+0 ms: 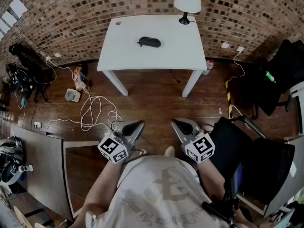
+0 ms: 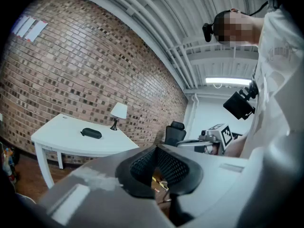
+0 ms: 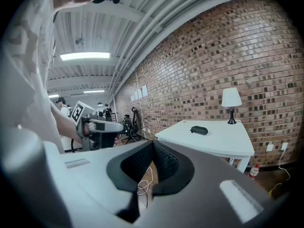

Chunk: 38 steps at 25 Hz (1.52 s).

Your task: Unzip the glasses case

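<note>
A dark oval glasses case (image 1: 149, 42) lies near the middle of a white table (image 1: 128, 56) against the brick wall, far ahead of me. It also shows small in the left gripper view as the glasses case (image 2: 91, 133) and in the right gripper view as the glasses case (image 3: 199, 130). My left gripper (image 1: 138, 125) and right gripper (image 1: 176, 123) are held close to my body, well short of the table, pointing toward it. Both are shut with nothing between their jaws.
A white lamp (image 1: 187, 1) stands at the table's back right corner. Cables (image 1: 97, 113) coil on the wood floor left of my path. Black office chairs (image 1: 266, 87) stand to the right, a grey desk (image 1: 40, 165) to my left.
</note>
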### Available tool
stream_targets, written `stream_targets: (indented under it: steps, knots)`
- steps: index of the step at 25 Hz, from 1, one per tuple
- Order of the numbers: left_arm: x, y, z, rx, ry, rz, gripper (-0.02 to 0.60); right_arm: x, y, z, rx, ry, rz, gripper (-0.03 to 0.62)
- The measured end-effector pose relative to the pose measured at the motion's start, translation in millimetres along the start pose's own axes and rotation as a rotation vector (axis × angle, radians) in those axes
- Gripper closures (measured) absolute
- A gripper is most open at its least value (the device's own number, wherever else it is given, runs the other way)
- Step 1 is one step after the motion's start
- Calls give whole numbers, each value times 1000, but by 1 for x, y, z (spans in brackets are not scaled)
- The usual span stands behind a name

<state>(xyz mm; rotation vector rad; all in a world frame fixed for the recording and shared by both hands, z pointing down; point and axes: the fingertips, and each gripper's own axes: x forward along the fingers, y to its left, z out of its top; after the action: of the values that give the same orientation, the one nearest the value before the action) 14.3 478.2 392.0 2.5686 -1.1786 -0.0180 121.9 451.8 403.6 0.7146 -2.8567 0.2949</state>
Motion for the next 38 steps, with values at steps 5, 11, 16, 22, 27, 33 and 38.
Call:
stream_targets:
  steps: [5,11,16,22,27,33,38]
  knots:
    - [18,-23,-4,7,33,-39,574,-27,-12,-10,48,1,-39,586]
    - [36,-36,-9,4,52,5,575,-47,-28,-21,78,-8,-21,586]
    - [46,-35,-8,27,70,40,574,-54,-37,-25,93,-8,-16,586]
    - [58,-25,-7,36,90,58,575,-46,-46,-32,113,-13,9,586]
    - [73,-6,-7,37,97,29,575,-27,-60,-31,107,-9,-6,586]
    - [109,32,-5,-5,78,-21,575,-14,-101,-21,97,24,-88,586]
    - [139,69,1,-44,93,-87,574,11,-135,-3,98,58,-164,586]
